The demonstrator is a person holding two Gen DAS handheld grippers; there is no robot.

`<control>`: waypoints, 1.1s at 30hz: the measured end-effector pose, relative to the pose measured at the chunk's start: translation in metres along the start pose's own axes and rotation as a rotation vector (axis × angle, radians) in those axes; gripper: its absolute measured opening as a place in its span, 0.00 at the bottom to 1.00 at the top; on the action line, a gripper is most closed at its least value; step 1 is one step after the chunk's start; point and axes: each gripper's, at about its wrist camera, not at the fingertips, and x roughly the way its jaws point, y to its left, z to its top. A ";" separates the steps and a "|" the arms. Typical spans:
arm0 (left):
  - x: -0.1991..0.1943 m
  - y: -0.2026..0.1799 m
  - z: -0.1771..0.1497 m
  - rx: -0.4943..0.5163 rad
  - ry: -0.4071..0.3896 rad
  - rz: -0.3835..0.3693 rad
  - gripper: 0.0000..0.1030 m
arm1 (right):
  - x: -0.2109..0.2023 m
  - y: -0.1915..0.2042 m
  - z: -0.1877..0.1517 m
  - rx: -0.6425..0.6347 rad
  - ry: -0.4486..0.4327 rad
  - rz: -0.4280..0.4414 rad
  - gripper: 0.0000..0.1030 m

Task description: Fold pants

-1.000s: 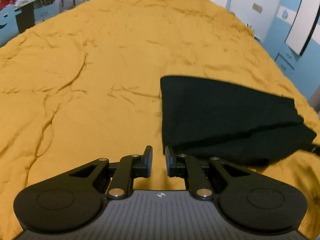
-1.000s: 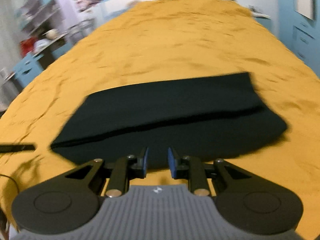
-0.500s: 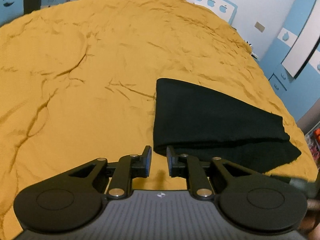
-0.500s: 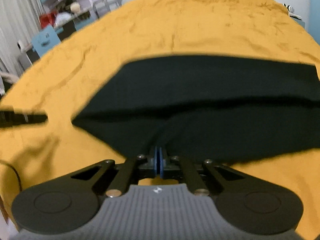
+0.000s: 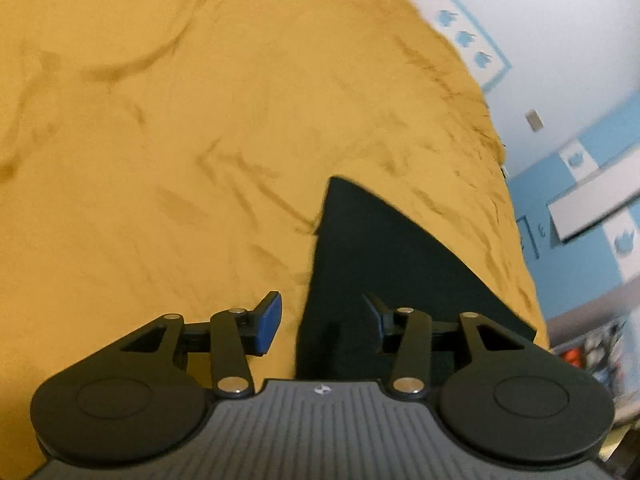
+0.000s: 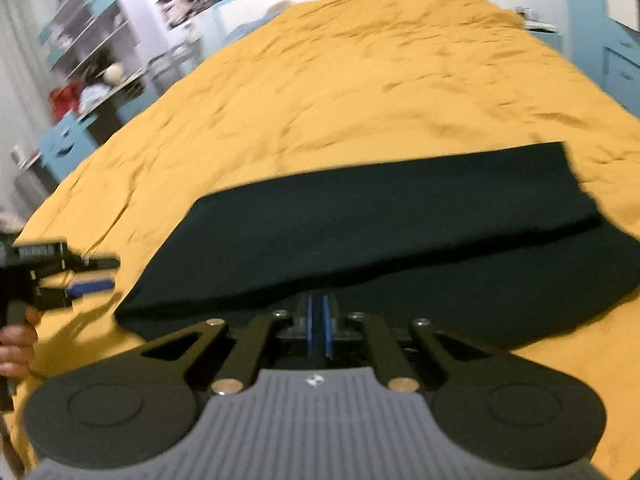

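The near edge of the black pants is pinched by the right gripper for folding, while the left gripper is held wide apart around their end, gripping nothing.

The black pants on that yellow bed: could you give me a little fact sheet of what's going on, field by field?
item: black pants, already folded lengthwise, lying flat
surface: yellow bedspread, wrinkled
left gripper: jaws wide open, straddling one end edge of the pants, not gripping
right gripper: jaws nearly closed at the near long edge of the pants; whether cloth is pinched is hidden
left gripper seen from the right wrist view: at the left end of the pants, held by the person's hand
image quality: motion blur in both views
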 end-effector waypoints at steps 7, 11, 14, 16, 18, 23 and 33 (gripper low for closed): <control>0.030 0.020 -0.005 -0.114 0.023 -0.073 0.46 | -0.009 -0.045 0.000 0.054 -0.015 -0.062 0.03; 0.032 0.020 -0.003 -0.154 0.025 -0.090 0.19 | -0.009 -0.061 -0.003 0.098 -0.015 -0.066 0.03; 0.023 0.006 -0.002 -0.142 -0.013 -0.079 0.09 | -0.010 -0.067 -0.003 0.108 -0.024 -0.054 0.03; 0.011 -0.019 -0.002 -0.084 -0.060 -0.084 0.08 | -0.013 -0.071 -0.004 0.115 -0.031 -0.043 0.03; 0.000 -0.049 -0.001 -0.019 -0.093 -0.087 0.07 | -0.015 -0.074 -0.003 0.122 -0.033 -0.033 0.03; -0.020 -0.144 -0.012 0.209 -0.154 -0.070 0.07 | -0.024 -0.082 -0.001 0.143 -0.062 0.009 0.03; 0.030 -0.261 -0.065 0.358 -0.056 -0.089 0.07 | -0.045 -0.108 0.004 0.183 -0.095 0.055 0.03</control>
